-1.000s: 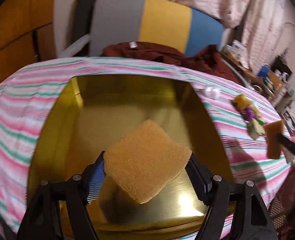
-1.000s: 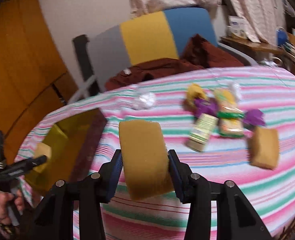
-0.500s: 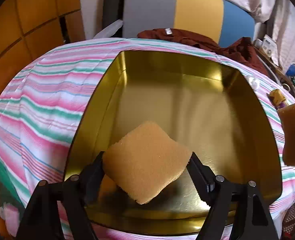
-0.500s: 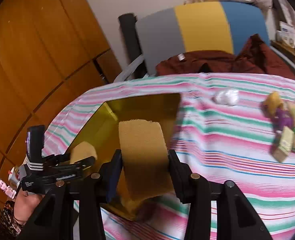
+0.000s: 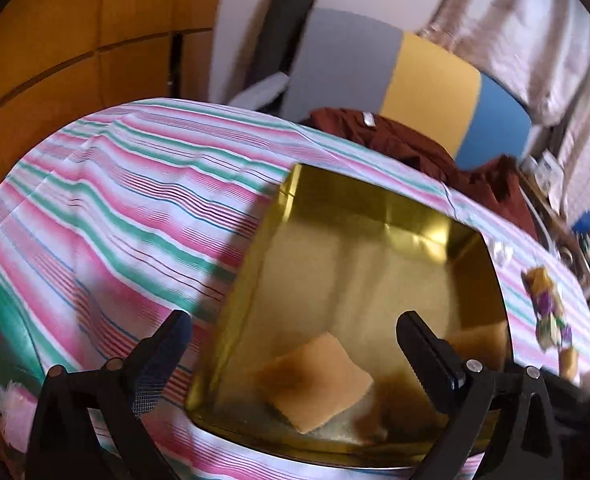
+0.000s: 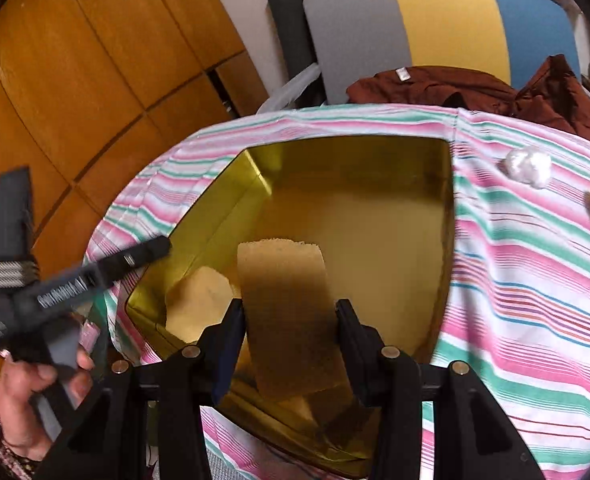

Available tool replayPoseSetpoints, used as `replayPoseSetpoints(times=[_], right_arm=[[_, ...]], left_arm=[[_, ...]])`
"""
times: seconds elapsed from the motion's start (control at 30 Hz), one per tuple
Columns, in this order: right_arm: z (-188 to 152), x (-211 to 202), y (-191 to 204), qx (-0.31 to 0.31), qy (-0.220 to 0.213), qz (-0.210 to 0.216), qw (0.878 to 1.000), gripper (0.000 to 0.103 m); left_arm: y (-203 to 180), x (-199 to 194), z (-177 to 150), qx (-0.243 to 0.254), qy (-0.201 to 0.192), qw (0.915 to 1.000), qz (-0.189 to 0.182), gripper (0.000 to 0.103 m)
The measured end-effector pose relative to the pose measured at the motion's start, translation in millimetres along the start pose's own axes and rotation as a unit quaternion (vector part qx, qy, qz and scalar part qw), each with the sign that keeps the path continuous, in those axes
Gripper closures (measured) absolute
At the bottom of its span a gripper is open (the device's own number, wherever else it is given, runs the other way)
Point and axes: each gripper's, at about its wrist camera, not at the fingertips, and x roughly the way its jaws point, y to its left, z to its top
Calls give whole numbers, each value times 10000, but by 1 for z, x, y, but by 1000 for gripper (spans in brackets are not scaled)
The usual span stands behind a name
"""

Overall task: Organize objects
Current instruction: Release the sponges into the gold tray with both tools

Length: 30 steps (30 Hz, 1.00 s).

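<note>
A gold metal tin [image 5: 255, 292] [image 6: 443, 280] lies open on the striped tablecloth. A tan sponge [image 5: 319, 384] [image 6: 197, 308] lies flat on the tin's floor near its front corner. My left gripper [image 5: 291, 336] is open and empty, raised over the tin's near left wall; in the right wrist view it [image 6: 151, 250] is at the left, held by a hand. My right gripper [image 6: 289, 316] is shut on a second tan sponge [image 6: 291, 320], held upright over the tin's near part.
Small packets and a toy [image 5: 551, 312] lie on the cloth right of the tin, with a crumpled white wrapper [image 6: 529, 166]. A dark red garment [image 6: 455, 88] lies on a grey, yellow and blue chair [image 6: 415, 24] behind the table. Wooden panels stand at left.
My left gripper opened and let its sponge drop into the tin, then drew back to the left. My right gripper carried its sponge from over the cloth to over the tin.
</note>
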Motion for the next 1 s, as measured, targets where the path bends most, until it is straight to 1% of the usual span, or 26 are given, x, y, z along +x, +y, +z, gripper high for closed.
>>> replayPoseSetpoints(times=[0.07, 0.23, 0.3, 0.4, 0.43, 0.47, 0.5, 0.53, 0.57, 0.6, 0.7, 0.77, 0.9, 1.0], right_arm=[[2, 9, 5, -46, 61, -19, 10000, 57], [18, 33, 18, -178, 121, -126, 9997, 57], [26, 42, 22, -160, 124, -81, 9998, 57], [35, 51, 25, -18, 5, 40, 10000, 55], [38, 53, 25, 40, -47, 16, 10000, 52], [39, 54, 25, 101, -81, -54, 9999, 47], [40, 53, 24, 153, -118, -84, 9998, 40], [41, 52, 23, 169, -148, -64, 9997, 36], [40, 49, 22, 167, -188, -30, 9997, 28], [39, 44, 20, 146, -243, -2, 9996, 25], [38, 32, 18, 55, -383, 45, 9992, 25], [36, 22, 20, -106, -528, 0, 9985, 25], [35, 3, 21, -447, -735, -279, 9959, 25], [33, -10, 15, -557, -850, -521, 9935, 25]], left_arm=[[7, -3, 3, -125, -67, 9998, 113, 0], [16, -10, 7, -341, -183, 9991, 168, 0], [18, -13, 10, -371, -229, 9989, 198, 0], [20, -16, 11, -415, -278, 9985, 223, 0], [21, -17, 11, -430, -287, 9984, 222, 0], [22, -18, 12, -445, -296, 9983, 223, 0], [22, -18, 12, -459, -304, 9982, 220, 0], [22, -18, 12, -469, -306, 9982, 216, 0], [22, -19, 12, -477, -304, 9982, 214, 0], [21, -18, 11, -481, -304, 9982, 203, 0], [19, -17, 9, -472, -290, 9983, 178, 0], [15, -14, 7, -430, -240, 9987, 101, 0], [3, -11, 1, -280, -175, 9994, -31, 0], [-11, -9, -4, -117, -139, 9997, -182, 0]])
